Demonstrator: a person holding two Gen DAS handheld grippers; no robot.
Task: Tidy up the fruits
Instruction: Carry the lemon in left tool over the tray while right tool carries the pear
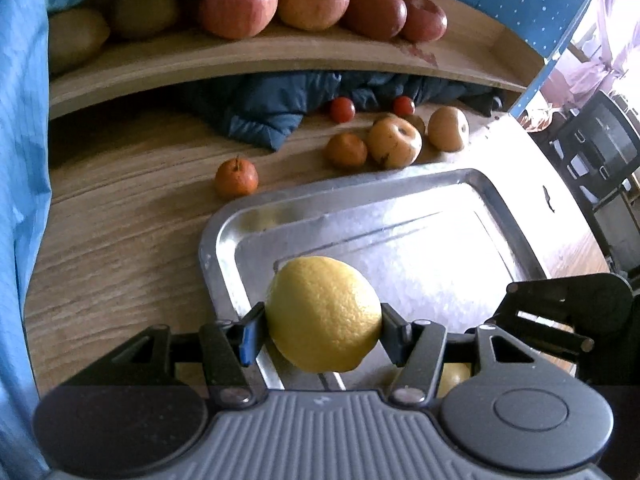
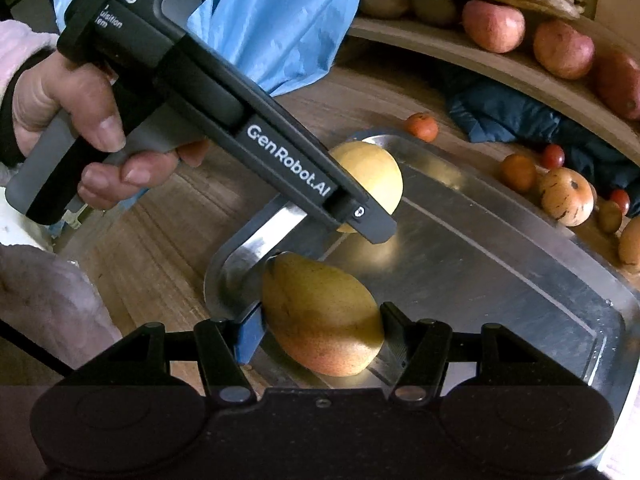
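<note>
The left gripper holds a yellow lemon between its two fingers, about half open, with the pads pressing on both sides of the fruit. The lemon hangs over the near corner of a shiny metal tray that sits on the wooden surface. The right gripper holds a yellow pear with a reddish bottom the same way, about half open and squeezed on both sides, over the near end of the tray. From the right wrist view, a hand can be seen around the handle of the left gripper, and the lemon peeks out behind its black finger. Past the tray, some small fruits lie loose on the surface: an orange one with a stem, another orange one, two pale spotted fruits side by side, and two little red tomatoes next to a dark blue cloth. Higher up, a wooden shelf holds a row of red apples and some brownish fruits at the left end. A light blue sleeve fills the left edge.
</note>
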